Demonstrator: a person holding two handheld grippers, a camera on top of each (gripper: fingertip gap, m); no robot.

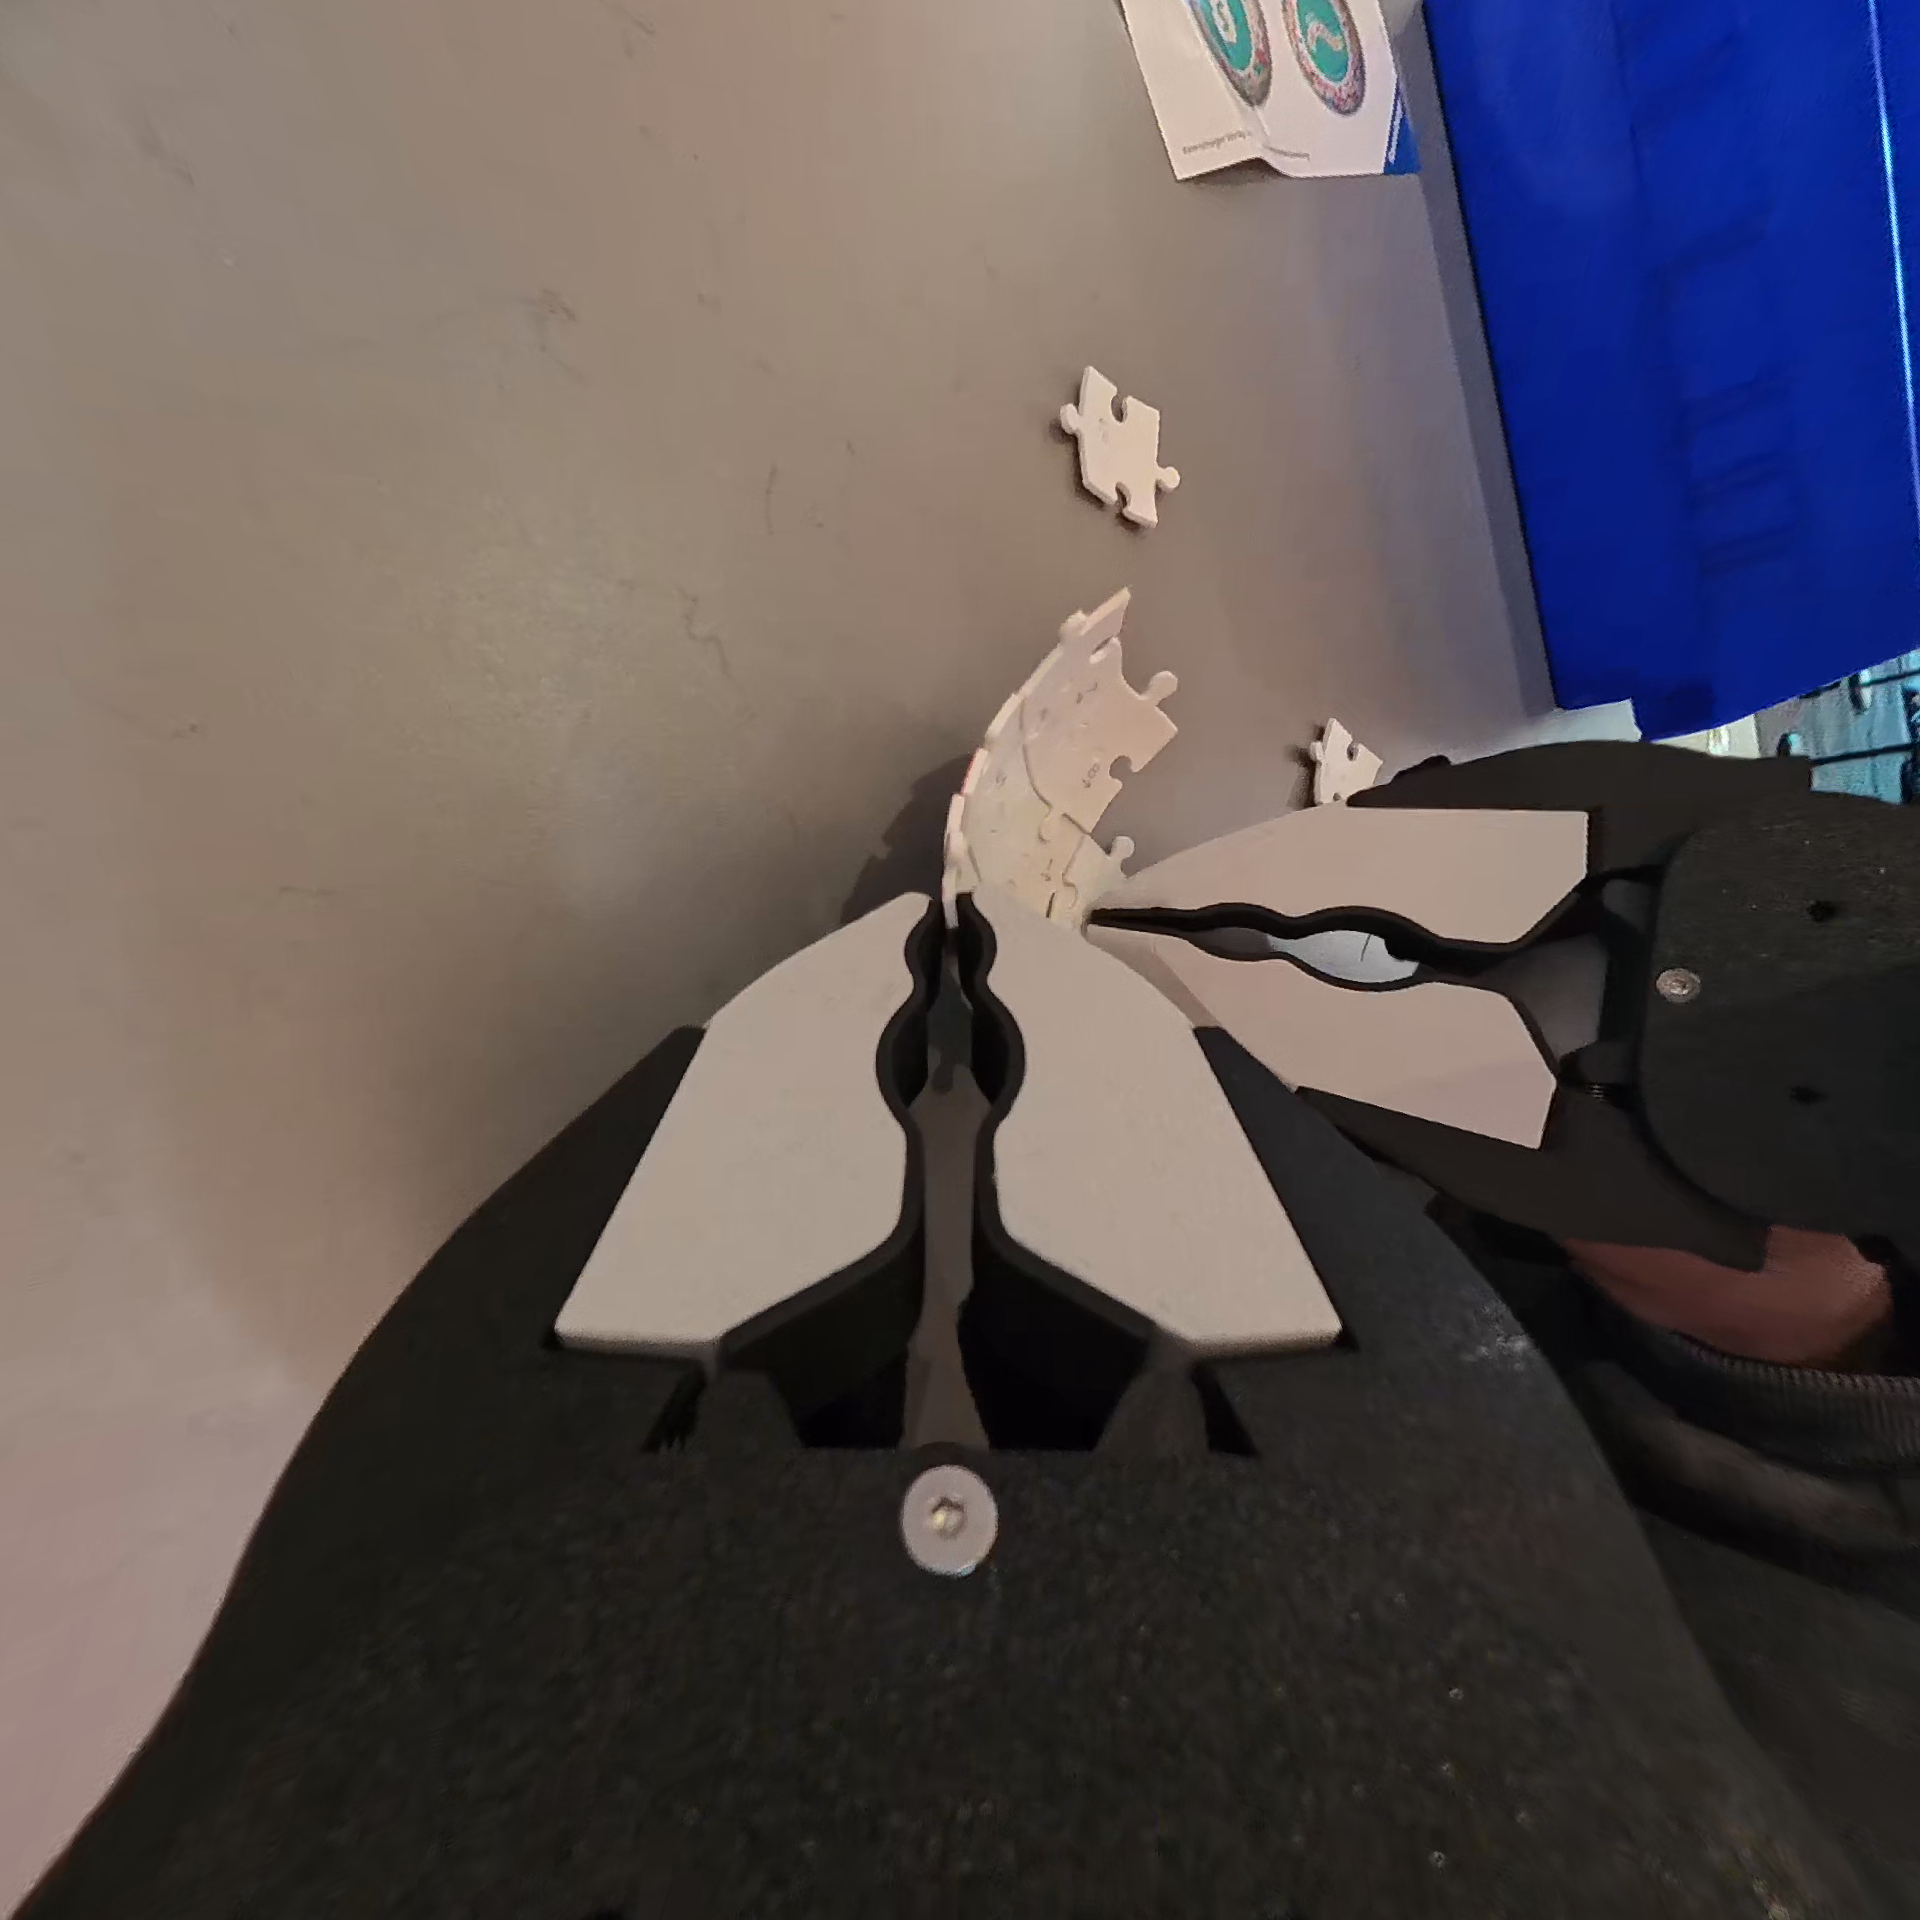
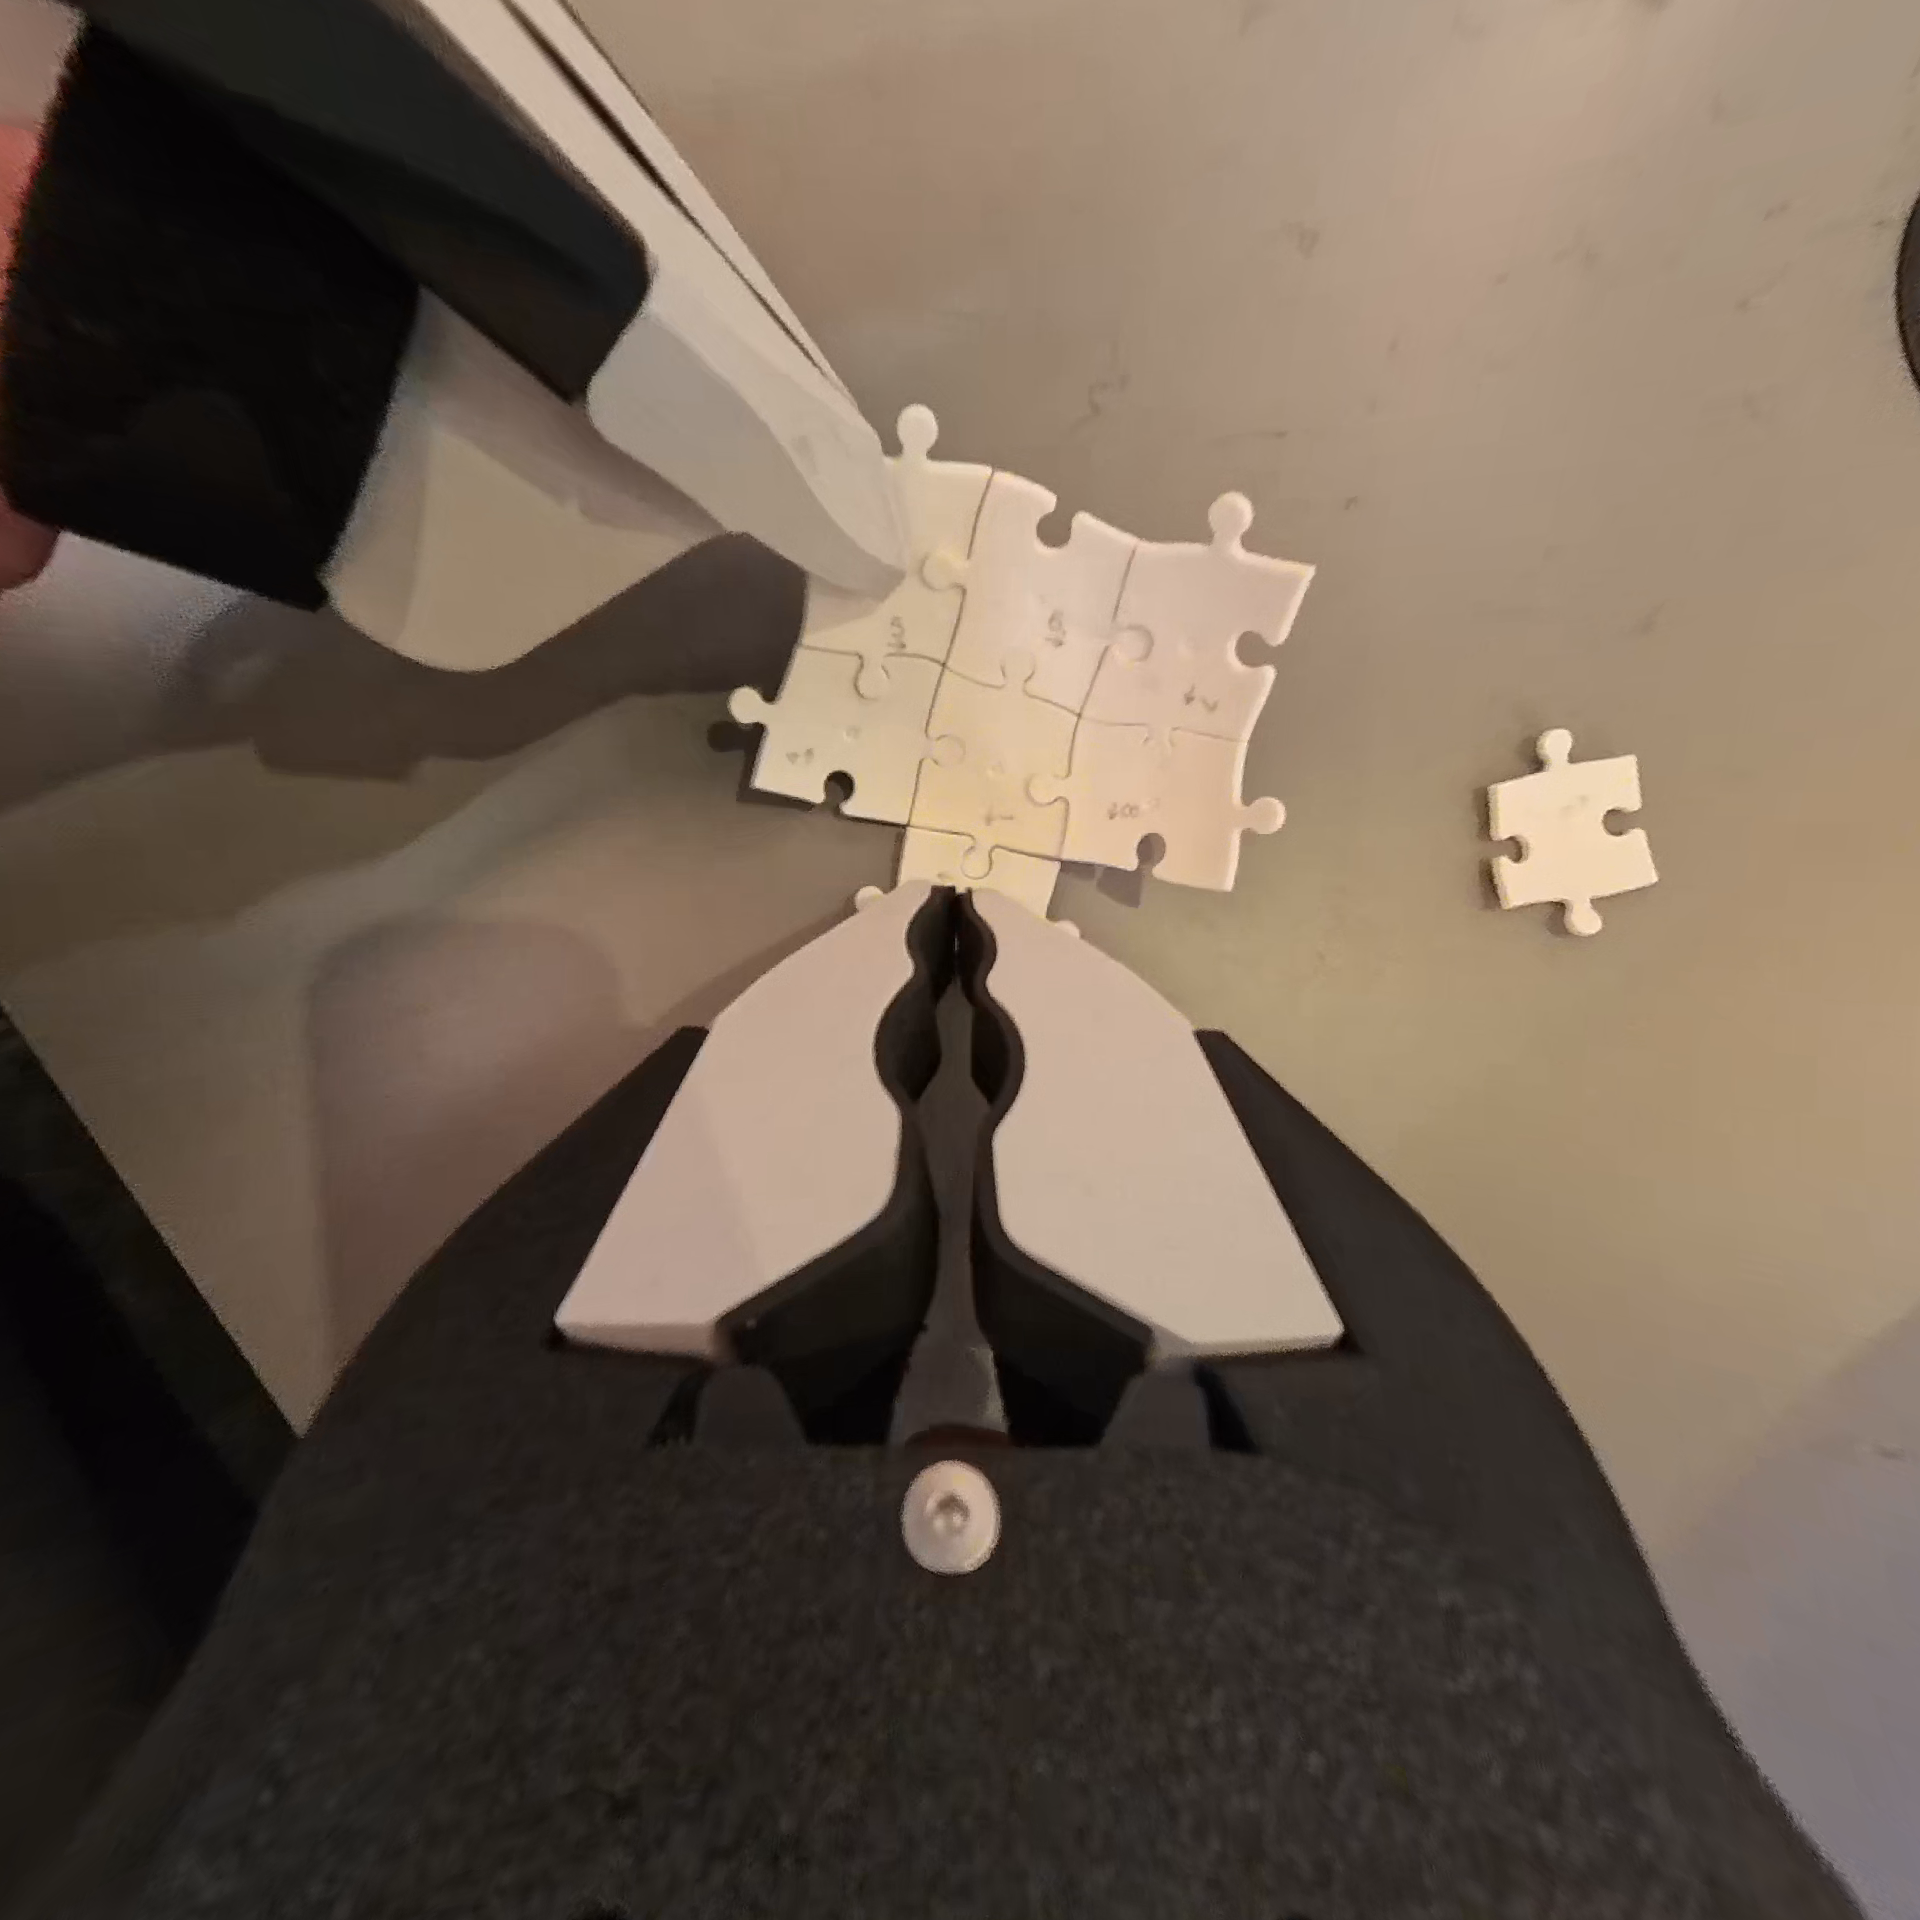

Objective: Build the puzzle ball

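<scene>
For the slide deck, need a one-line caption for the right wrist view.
Both tools, right and left, pinch the joined white puzzle panel above the grey table; one loose piece lies nearby.

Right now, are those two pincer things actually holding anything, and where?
Both hold the joined puzzle patch. The left tool pinches its far corner; the right tool pinches the lone piece on its near edge.

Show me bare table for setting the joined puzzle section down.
Free: the grey table left of the joined section, and the strip between it and the loose piece. Crowded: around both tools, left tool and right tool.
</scene>
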